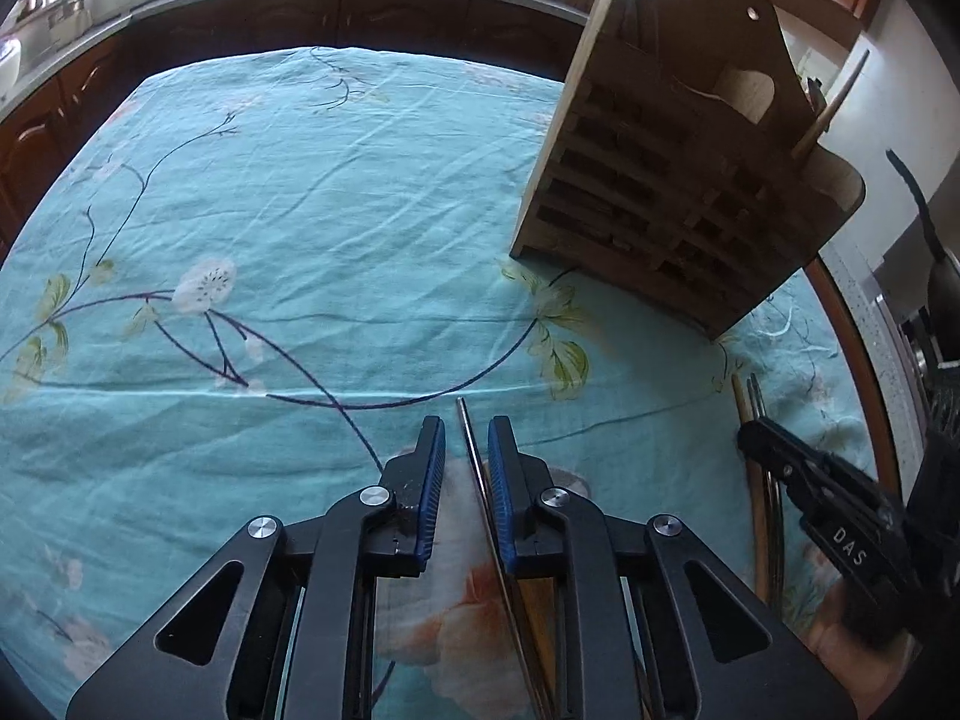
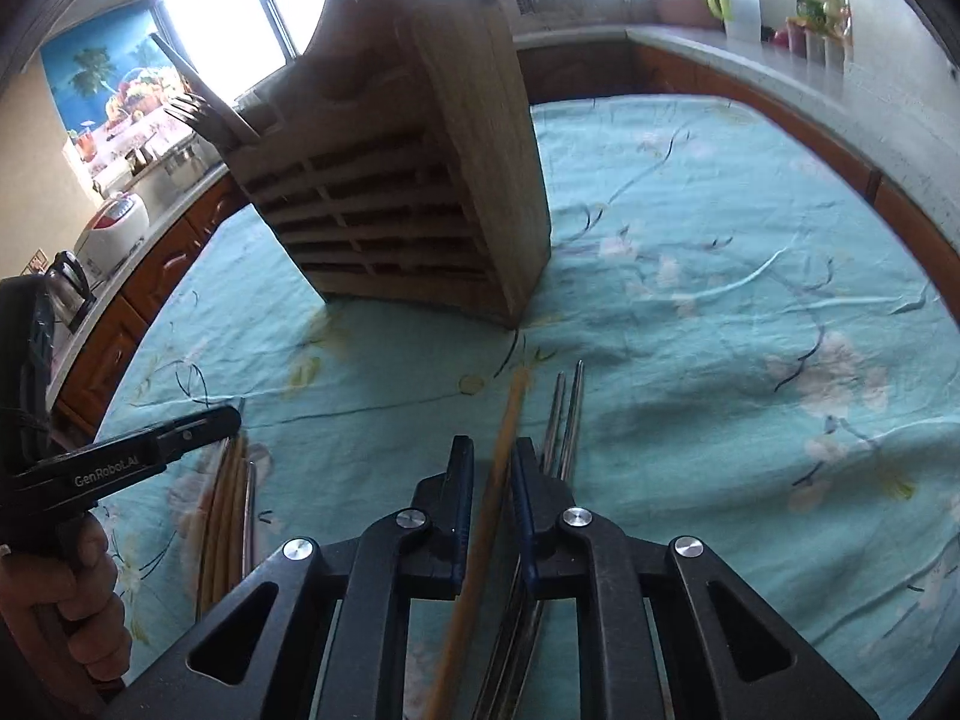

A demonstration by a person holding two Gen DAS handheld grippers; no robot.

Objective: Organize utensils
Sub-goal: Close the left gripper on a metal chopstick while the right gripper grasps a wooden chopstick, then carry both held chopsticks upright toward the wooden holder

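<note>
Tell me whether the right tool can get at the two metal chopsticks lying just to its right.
Probably yes. The metal chopsticks lie bare on the cloth beside the right tool, nothing over them. But a wooden chopstick sits between its open jaws, so it would have to shift sideways first.

Blown-out daylight through the window (image 2: 222,18), dim foreground, heavy fisheye bending at edges.
</note>
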